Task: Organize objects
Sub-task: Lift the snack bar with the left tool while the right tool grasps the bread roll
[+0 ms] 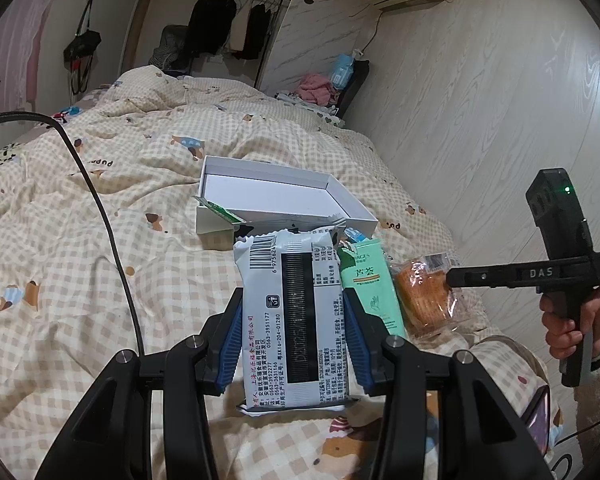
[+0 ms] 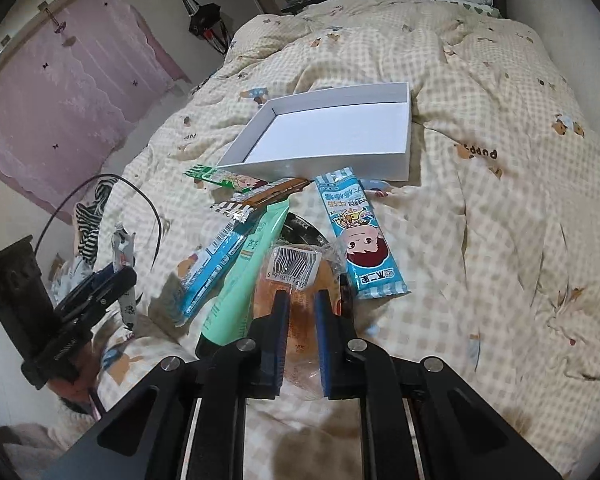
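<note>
Left claw (image 1: 294, 320) clamped on a white snack pack (image 1: 294, 312), held above the bed (image 1: 80, 280). Right claw (image 2: 302, 308) closed on a wrapped bun (image 2: 296, 276) in the pile, beside a green tube (image 2: 240, 284) and blue packet (image 2: 360, 240). Beyond lies the white box (image 2: 406, 128), empty: sorting appears barely begun, with every item yet to go in.
</note>
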`<state>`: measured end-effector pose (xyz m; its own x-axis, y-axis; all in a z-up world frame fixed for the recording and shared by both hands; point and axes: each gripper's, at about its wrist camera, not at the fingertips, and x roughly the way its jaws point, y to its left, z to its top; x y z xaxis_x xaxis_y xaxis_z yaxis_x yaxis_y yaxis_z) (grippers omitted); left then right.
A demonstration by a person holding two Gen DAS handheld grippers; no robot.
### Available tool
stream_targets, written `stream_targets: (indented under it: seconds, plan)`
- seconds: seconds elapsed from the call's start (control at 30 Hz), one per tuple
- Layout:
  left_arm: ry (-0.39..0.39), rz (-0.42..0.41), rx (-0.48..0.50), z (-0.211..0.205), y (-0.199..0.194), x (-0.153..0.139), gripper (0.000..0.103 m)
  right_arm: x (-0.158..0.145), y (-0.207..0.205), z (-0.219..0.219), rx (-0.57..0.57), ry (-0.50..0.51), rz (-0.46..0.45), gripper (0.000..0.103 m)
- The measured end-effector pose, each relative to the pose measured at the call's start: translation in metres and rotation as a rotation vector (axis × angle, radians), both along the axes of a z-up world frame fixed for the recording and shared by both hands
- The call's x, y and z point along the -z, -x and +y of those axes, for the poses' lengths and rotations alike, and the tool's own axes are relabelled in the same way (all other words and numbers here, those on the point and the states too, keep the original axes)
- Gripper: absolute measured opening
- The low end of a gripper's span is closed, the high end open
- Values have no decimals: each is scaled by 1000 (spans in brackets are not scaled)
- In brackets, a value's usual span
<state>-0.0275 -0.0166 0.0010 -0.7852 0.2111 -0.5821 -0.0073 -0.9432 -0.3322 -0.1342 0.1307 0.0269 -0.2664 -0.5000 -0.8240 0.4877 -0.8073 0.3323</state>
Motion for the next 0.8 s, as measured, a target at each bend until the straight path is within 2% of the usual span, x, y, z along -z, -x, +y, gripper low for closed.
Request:
stream_targets:
  seconds: [0.13, 0.2, 0.23, 0.27, 0.3, 0.33, 0.43, 0.53, 0.63, 0.7, 0.73, 0.77, 0.8]
  plan:
    - [-5, -1, -1, -1, 0, 1, 50, 4, 1, 1, 7, -15, 19, 15]
    - [-3, -1, -3, 0, 0, 0, 50, 6, 2, 2, 31, -17, 24, 18]
    - [-3, 0, -1, 0, 0, 0, 50, 7, 2, 2, 56, -18, 23, 27]
    - [-1, -1, -1, 0, 0, 0, 50, 8, 2, 1, 69, -19, 18, 50]
    - [2, -1, -1, 0, 0, 0, 50, 10, 1, -2, 71, -18, 8, 63]
    - [3, -1, -1, 0, 0, 0, 50, 12, 1, -6, 62, -14, 3, 69]
    - [1, -3, -1, 0, 0, 0, 50, 14, -5, -21, 33, -32, 11, 69]
    - [6, -9, -2, 1, -1, 0, 50, 16, -10, -36, 15, -120, 51, 69]
    - [23, -8, -3, 3, -2, 0, 50, 21, -23, -47, -10, -213, 115, 71]
    - [38, -6, -4, 5, -3, 0, 50, 24, -29, -48, -8, -232, 161, 71]
    - [44, -7, -4, 6, -4, -1, 50, 24, -30, -47, 0, -229, 173, 68]
    - [50, -7, -4, 7, -4, -1, 50, 23, -31, -45, 9, -226, 184, 58]
    - [55, -6, -4, 8, -4, -1, 50, 22, -31, -43, 10, -227, 196, 57]
